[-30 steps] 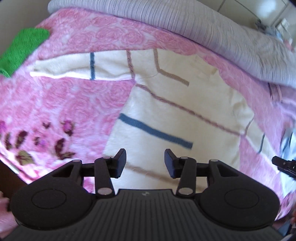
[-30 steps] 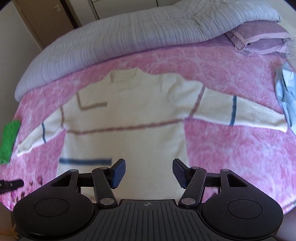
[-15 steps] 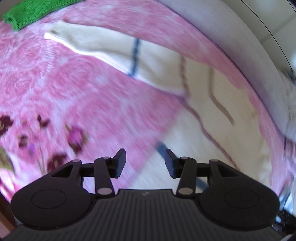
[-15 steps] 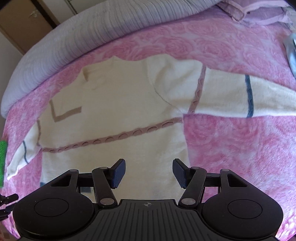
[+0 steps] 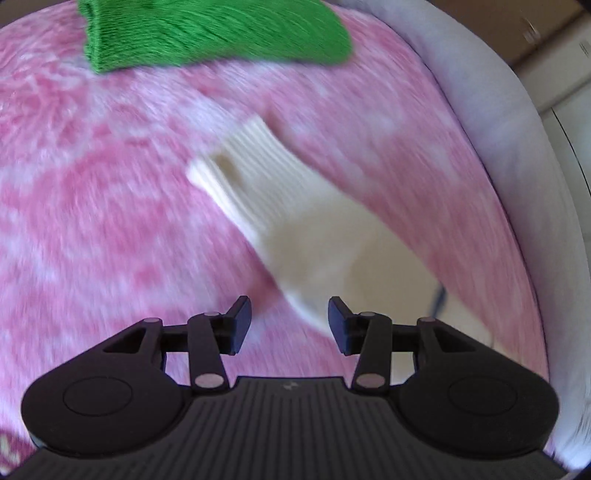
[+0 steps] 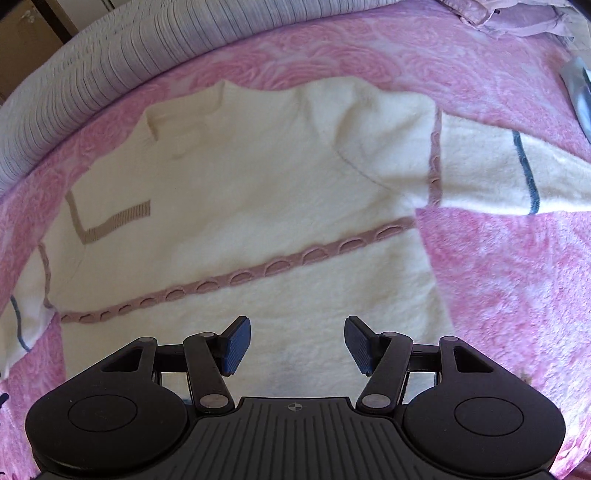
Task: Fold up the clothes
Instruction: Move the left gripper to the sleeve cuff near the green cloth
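Pink blanket (image 5: 110, 221) under both grippers' parted fingers (image 5: 240, 317).

Pink rose-patterned blanket (image 6: 498, 280) beneath a striped grey quilt (image 6: 110, 55) at the far edge

Fuzzy knit sweater (image 6: 258, 206), plush blanket (image 6: 498, 277) — matt

We see the sweater (image 6: 258, 206) lying flat on the blanket (image 6: 498, 280), collar toward the far side, sleeves spread out to left and right. Behind it the quilt (image 6: 92, 70) lies along the blanket's far edge. In the left wrist view, the sleeve cuff (image 5: 251, 173) lies on the blanket, with the folded cloth (image 5: 207, 33) beyond it, apart from it.
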`<state>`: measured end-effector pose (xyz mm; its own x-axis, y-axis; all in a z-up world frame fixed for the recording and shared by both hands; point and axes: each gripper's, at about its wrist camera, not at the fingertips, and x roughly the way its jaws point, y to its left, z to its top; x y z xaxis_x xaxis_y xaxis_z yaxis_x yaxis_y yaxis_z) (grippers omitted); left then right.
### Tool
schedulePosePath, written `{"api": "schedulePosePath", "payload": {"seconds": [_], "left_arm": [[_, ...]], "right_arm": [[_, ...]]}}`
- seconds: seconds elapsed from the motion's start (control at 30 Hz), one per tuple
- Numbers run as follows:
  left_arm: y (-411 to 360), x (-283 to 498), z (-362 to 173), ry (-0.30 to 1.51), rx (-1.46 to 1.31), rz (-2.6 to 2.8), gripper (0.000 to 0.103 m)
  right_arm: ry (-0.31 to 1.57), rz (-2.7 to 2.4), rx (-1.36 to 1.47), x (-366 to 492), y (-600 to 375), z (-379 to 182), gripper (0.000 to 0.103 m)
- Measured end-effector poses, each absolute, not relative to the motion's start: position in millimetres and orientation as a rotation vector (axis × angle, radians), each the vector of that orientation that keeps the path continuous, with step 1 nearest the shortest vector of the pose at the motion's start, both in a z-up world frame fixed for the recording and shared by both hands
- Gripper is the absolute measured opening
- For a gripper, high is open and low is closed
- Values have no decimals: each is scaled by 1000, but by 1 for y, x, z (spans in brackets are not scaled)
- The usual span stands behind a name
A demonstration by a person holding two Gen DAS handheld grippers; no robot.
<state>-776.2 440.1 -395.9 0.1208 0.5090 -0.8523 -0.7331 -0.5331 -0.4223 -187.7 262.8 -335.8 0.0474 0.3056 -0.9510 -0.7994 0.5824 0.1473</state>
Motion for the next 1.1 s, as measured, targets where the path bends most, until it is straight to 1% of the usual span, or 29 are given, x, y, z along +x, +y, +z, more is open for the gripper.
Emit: {"api": "schedulePosePath", "payload": {"seconds": [0.07,0.1,0.17,0.2,0.23,0.33,0.47,0.6,0.67,0.7,0.8,0.87,0.97,1.1], "left_arm": [[445,-785,-402,181,-1422,1620,41],[447,-787,-404,158,-1417,1623,37],[449,-789,-407,115,-1407,1632,34],[452,-789,-408,106,-1403,1644,21],[454,-789,-409,110,-1398,1653,4],[453,-780,-398,96,-1338,1634,3],[448,-728,-347,125,-1125,1512,3],[436,-631,-291,141,-957,1231,3],[424,-571,-282,195,-933,1065,4],[418,-542,-280,225,-929,984,5],[395,-472,-303,377,-992,812,13],[382,-449,-320,483,-1026,792,15],[370,-459,-330,559,-1053,842,16],[355,-475,-342,657,-1085,911,17]], "right_arm": [[1259,880,-507,-191,267,-340,60],[1260,872,-516,-192,268,-342,60],[1261,861,-532,-193,269,-345,60],[1261,857,-539,-193,270,-346,60],[1261,854,-545,-192,270,-348,60],[1258,848,-559,-189,268,-350,60],[1249,842,-561,-181,261,-347,60],[1242,829,-532,-162,249,-340,60],[1236,823,-504,-150,243,-335,60],[1232,819,-492,-142,239,-332,60],[1227,801,-454,-119,226,-326,60],[1231,781,-421,-101,216,-323,60],[1240,765,-347,-78,202,-321,60],[1341,842,-156,-70,200,-331,60]]}}
